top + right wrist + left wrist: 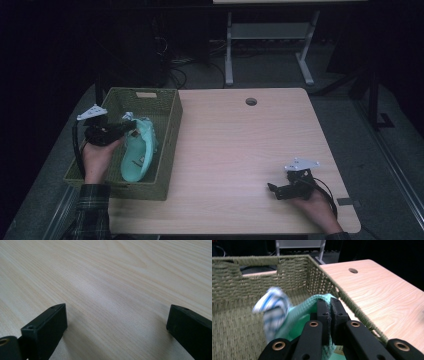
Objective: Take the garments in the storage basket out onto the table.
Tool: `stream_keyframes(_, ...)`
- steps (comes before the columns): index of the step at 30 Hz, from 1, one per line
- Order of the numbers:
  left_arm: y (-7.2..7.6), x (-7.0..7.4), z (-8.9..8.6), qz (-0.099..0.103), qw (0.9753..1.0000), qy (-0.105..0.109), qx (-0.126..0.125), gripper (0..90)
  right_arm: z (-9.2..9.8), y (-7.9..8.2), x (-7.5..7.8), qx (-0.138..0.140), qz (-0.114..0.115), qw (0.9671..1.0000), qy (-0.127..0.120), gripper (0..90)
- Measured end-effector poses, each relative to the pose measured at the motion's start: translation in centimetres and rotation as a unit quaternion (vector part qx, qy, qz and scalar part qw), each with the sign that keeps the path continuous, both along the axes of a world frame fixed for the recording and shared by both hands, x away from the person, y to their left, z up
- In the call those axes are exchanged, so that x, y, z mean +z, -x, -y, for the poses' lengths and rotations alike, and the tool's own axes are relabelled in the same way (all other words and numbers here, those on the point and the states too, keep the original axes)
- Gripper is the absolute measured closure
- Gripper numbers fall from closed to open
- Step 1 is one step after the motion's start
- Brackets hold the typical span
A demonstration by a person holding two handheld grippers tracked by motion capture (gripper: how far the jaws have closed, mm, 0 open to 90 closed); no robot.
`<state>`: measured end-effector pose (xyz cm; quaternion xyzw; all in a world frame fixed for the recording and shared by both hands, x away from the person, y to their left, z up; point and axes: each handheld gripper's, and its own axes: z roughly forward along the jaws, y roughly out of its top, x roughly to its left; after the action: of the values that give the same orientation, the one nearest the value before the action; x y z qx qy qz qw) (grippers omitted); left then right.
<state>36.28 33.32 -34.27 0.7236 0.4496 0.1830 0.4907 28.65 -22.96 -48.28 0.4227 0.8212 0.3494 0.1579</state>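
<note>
The woven basket [167,150] sat at the left edge of the table [240,150], and everything here is placed against it. Inside the basket, the left gripper [127,127] had its jaws pressed together on the edge of a mint-green shoe [137,152], which lay lengthwise along the basket's right wall. In the left gripper view the jaws pinched the green fabric [312,306] close to that wall, with a blurred blue-and-white piece [273,310], possibly part of the shoe, just left of them. Well to the right of the basket, the right gripper [274,190] rested on the bare tabletop near the front edge, its jaws spread wide and holding nothing.
</note>
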Motion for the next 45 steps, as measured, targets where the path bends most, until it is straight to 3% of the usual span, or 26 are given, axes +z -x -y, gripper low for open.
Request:
stream_keyframes(11, 0.4, 2.2, 1.4, 0.019, 0.9993, -0.008, -0.032, 86.9, 0.0, 0.0, 0.0, -0.002, -0.002, 1.0, -0.001, 2.6)
stream_keyframes(18, 0.9, 4.0, 2.0, 0.034, 0.9982, 0.008, -0.049, 86.9, 0.0, 0.0, 0.0, -0.001, -0.002, 1.0, -0.001, 2.6)
stream_keyframes(27, 1.3, 7.1, 4.0, 0.061, 0.9951, 0.002, -0.077, 86.9, 0.0, 0.0, 0.0, -0.002, -0.002, 1.0, 0.0, 2.6)
stream_keyframes(36, 1.4, 9.2, 6.0, 0.081, 0.9895, 0.024, -0.117, 87.0, 0.0, 0.0, 0.0, -0.002, -0.002, 1.0, -0.001, 2.6)
stream_keyframes(45, 1.5, 10.1, 8.4, 0.096, 0.9828, 0.042, -0.152, 87.0, 0.0, 0.0, 0.0, -0.002, -0.002, 1.0, -0.001, 2.6)
